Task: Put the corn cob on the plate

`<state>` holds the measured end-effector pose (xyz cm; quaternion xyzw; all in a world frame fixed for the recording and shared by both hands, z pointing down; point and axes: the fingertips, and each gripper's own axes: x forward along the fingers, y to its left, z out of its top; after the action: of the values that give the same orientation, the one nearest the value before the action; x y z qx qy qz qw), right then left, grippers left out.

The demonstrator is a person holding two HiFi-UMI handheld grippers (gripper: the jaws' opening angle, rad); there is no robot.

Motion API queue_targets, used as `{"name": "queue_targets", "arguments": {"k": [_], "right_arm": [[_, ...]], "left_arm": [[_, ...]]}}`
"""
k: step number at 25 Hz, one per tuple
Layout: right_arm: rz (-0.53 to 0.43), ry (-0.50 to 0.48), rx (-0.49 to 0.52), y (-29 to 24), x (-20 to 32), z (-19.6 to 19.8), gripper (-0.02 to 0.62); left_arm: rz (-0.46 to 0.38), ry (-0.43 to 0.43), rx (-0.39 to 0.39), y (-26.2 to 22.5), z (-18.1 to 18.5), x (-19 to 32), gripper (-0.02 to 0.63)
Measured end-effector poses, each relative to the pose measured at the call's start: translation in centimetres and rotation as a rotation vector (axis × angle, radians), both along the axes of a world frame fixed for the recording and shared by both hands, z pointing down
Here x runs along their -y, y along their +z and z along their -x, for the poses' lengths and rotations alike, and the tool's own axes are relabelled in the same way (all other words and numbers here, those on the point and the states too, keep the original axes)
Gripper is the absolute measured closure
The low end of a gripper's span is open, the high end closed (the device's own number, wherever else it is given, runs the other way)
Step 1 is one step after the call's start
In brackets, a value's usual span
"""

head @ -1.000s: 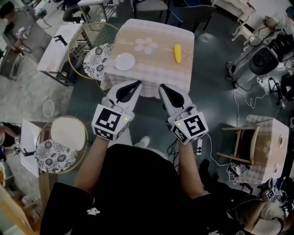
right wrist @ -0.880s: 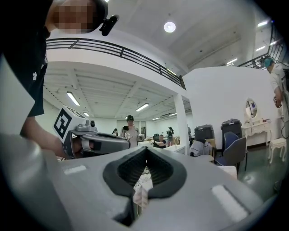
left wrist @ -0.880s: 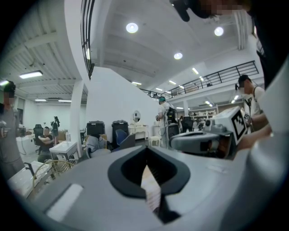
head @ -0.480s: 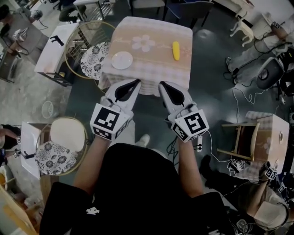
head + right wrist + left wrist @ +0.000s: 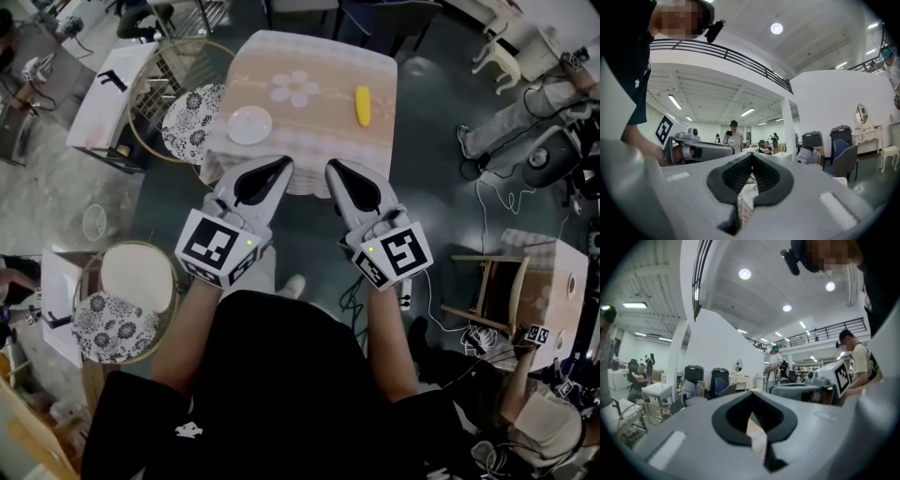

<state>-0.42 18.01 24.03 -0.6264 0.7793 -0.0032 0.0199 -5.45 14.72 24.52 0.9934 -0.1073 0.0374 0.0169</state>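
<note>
Nearest, two forearms are seen stretched forward from a dark-clothed torso in the head view, each carrying a gripper topped by a marker cube. The left gripper point(image 5: 285, 162) is held level with its jaws brought together, tips meeting and nothing caught between them. In the left gripper view the same gripper point(image 5: 752, 393) is shown with only the dark hollow left behind its closed tips. The right gripper point(image 5: 330, 165) is held just beside it in the same way. Its jaws are likewise pressed together on nothing, as is borne out in the right gripper view point(image 5: 751, 154). Both tips are seen close to the near edge of the table point(image 5: 323, 141), which is draped with a checked cloth point(image 5: 281, 173) bearing a flower motif. On that cloth the plate point(image 5: 251, 126) is set towards the near left. The corn cob point(image 5: 362, 106) is laid farther back on the right half of the table, well apart from the plate and from both grippers. Left of the table, a wire-framed chair point(image 5: 187, 122) with a patterned cushion is placed.
</note>
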Motion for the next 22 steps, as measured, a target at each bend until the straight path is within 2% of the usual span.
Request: {"name": "queue_targets", "arguments": {"k": [10, 22], "right_arm": [[0.029, 0.008, 0.0, 0.6, 5.3, -2.4, 0.594], [0.054, 0.054, 0.006, 0.5, 11.9, -4.9, 0.594]], "left_arm": [[-0.016, -0.014, 0.019, 0.4, -2.0, 5.6, 0.601], [0.005, 0.029, 0.008, 0.1, -4.5, 12.3, 0.601]]}}
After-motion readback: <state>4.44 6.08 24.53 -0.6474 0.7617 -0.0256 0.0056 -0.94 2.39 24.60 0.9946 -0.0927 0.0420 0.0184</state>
